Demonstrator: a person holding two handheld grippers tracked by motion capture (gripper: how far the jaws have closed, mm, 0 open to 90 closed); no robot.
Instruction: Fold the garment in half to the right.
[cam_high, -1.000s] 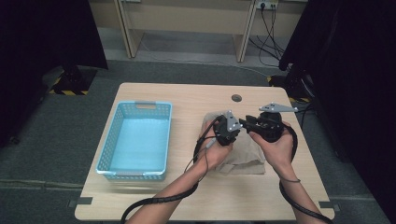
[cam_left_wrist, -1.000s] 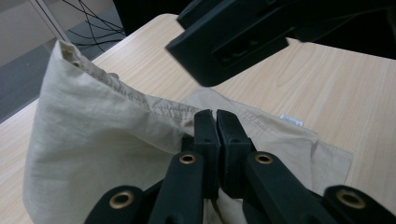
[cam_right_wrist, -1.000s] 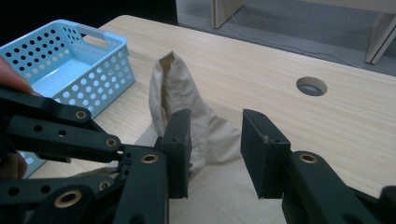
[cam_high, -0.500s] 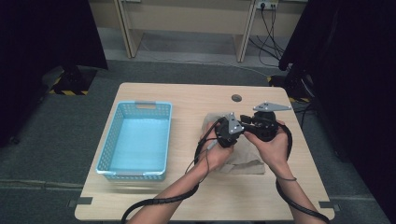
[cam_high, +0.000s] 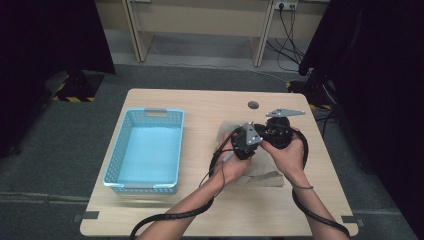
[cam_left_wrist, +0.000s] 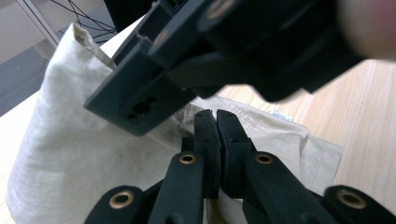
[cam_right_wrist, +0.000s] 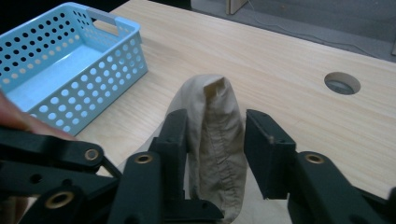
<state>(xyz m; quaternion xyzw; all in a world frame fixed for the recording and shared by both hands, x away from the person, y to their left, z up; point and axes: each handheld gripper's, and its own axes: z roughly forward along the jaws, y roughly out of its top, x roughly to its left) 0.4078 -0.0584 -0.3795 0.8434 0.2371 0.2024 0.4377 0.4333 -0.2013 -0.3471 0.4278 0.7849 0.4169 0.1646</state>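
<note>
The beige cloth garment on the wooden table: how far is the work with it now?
Done: the beige cloth garment lies partly bunched on the light wooden table. In hand: the left gripper is shut on its fabric, and a raised fold stands between the right gripper jaws, which have just been closing and look not yet pressed on it. Left: the light blue perforated plastic basket holds nothing.

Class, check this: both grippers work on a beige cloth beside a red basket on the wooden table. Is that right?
Not quite: the basket is light blue, not red, as the high view shows. The rest holds: both grippers work on the beige cloth beside it on the wooden table.
</note>
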